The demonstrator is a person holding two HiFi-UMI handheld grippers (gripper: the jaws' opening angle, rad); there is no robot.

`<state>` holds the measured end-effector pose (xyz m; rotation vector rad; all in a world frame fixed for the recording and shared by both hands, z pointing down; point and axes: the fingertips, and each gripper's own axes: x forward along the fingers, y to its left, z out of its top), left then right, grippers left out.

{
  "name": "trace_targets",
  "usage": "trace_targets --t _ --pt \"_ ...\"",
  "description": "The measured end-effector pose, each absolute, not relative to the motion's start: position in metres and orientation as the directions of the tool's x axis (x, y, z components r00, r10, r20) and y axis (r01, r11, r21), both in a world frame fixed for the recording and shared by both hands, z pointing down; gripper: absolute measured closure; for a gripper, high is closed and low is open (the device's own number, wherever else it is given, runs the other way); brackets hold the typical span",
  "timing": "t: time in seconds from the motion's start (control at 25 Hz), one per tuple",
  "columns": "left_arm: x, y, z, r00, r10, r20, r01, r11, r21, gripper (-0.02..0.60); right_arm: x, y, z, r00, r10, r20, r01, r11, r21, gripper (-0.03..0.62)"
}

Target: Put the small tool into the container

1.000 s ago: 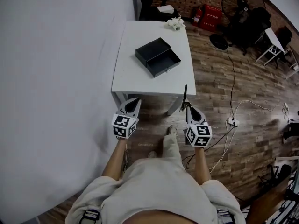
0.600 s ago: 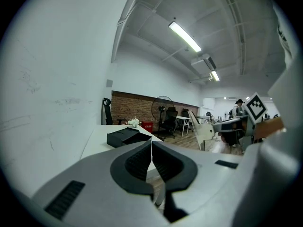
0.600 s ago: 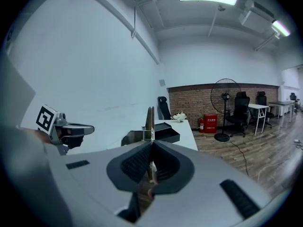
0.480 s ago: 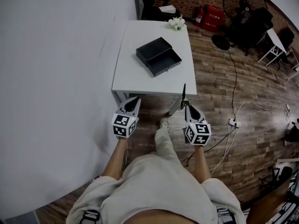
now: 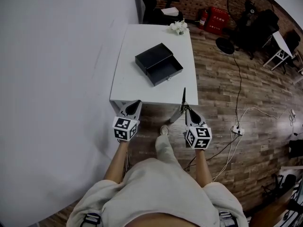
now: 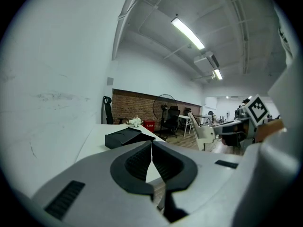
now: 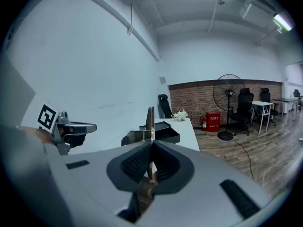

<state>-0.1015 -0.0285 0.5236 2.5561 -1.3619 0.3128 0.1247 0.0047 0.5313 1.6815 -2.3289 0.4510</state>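
Observation:
A black box-shaped container with its drawer pulled out sits on the white table. Both grippers hang just short of the table's near edge. My right gripper is shut on a thin dark tool that sticks out past the jaw tips toward the table. In the right gripper view the tool stands upright between the pads, with the container beyond it. My left gripper is shut with nothing in it; in the left gripper view its pads meet, and the container lies ahead.
White flowers stand at the table's far edge, with a black chair behind. A white wall runs along the left. On the wooden floor to the right are a fan, a red box, cables and a power strip.
The person has stepped toward the table, so its near edge now lies closer to both grippers. Both grippers stay shut, and the right one still holds the tool.

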Motion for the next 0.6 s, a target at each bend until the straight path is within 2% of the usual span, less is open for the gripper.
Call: trace_targets --t 0.6 --pt "-0.066 -0.15 0.528 0.52 -0.788 0.328 -0.85 -0.517 0.105 0.571 0.156 -0.124 0.54 -0.354 -0.852 0.387 -0.935 0.322 -0.146 0.586"
